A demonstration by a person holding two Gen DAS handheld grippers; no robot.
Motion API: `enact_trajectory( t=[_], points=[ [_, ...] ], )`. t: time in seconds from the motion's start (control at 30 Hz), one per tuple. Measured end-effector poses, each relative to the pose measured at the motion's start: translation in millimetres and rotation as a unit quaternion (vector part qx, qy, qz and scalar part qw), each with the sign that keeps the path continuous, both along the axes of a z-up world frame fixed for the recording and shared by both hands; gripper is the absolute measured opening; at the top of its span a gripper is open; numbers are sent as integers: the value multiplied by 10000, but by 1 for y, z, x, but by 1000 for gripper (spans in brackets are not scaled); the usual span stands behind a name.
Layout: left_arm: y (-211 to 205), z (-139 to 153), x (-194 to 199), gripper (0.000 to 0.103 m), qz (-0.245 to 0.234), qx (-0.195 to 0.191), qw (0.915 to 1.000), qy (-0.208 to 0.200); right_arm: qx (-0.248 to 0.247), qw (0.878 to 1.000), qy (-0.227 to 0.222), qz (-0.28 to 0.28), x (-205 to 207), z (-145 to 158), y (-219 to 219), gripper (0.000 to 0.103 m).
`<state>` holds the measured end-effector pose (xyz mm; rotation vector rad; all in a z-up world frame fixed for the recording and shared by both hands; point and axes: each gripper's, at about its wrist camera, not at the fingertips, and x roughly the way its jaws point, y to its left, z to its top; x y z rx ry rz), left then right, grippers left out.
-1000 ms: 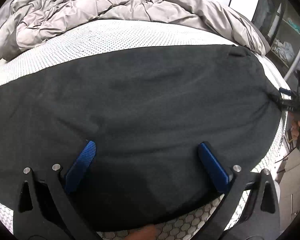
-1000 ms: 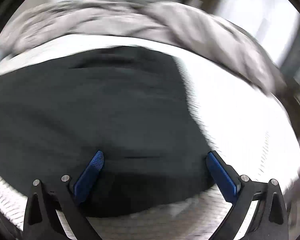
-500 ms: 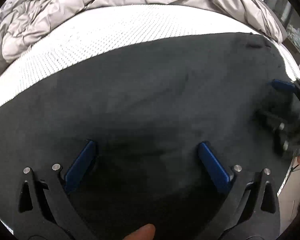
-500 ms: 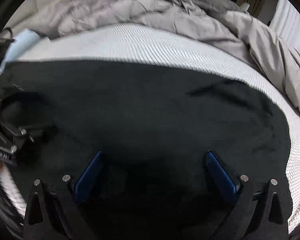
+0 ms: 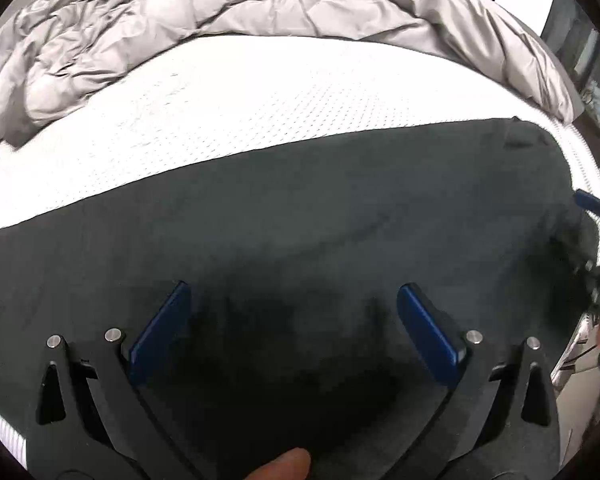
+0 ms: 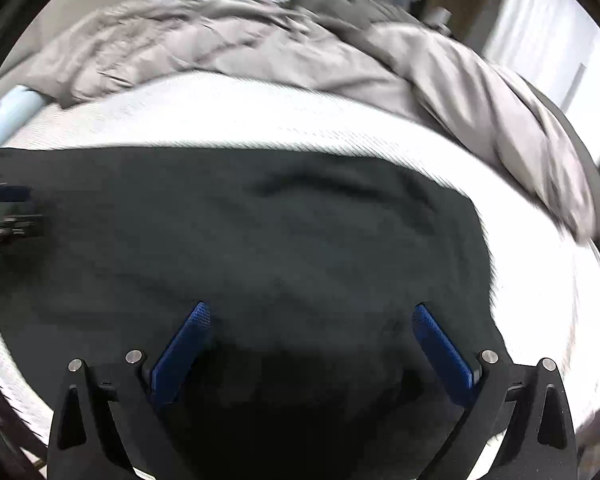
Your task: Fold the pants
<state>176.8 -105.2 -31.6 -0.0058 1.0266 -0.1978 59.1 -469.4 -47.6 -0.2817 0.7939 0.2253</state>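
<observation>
Black pants [image 5: 300, 216] lie flat across the near part of a white mattress [image 5: 260, 92]; the right wrist view shows the same pants [image 6: 240, 232] with their right edge on the mattress [image 6: 540, 280]. My left gripper [image 5: 294, 300] hovers open just over the dark cloth, nothing between its blue pads. My right gripper [image 6: 312, 320] is also open over the cloth, empty. Each gripper shows at the edge of the other's view: the right gripper [image 5: 596, 208] at the far right, the left gripper [image 6: 8, 208] at the far left.
A crumpled grey duvet [image 5: 220, 12] is heaped along the far side of the bed. A fingertip [image 5: 284, 468] shows at the bottom of the left wrist view. Shelving [image 5: 596, 80] stands beyond the bed's right edge. A pale blue item [image 6: 12, 112] lies at the far left.
Both grippers have moved in over the pants from their edges and stayed open. The right wrist view swung left, then slightly back right. The pants lie as before.
</observation>
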Motion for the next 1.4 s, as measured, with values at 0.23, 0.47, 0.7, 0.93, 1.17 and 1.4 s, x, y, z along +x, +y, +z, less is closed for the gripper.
enact_trajectory(
  t=[0.23,0.47,0.7,0.93,1.17,1.4],
  points=[
    [8,-30,21,102,-70,-44,9992,392,-665,9961,567,159,52,-37,58,103],
    [14,-30,26,103,445,60,9980,451,-1919,9752,44,-1098,54,-31,-65,103],
    [0,-10,21,102,676,-99,9977,43,-652,9875,-260,-1410,33,8,-93,103],
    [-14,-3,32,102,498,126,9987,-63,-219,9994,-161,-218,61,26,-15,103],
    [-20,-23,42,103,595,177,9981,52,-649,9956,618,285,111,-41,28,70],
    [-25,-15,48,103,606,296,9977,33,-1441,9832,163,-1110,113,-29,-73,73]
  ],
)
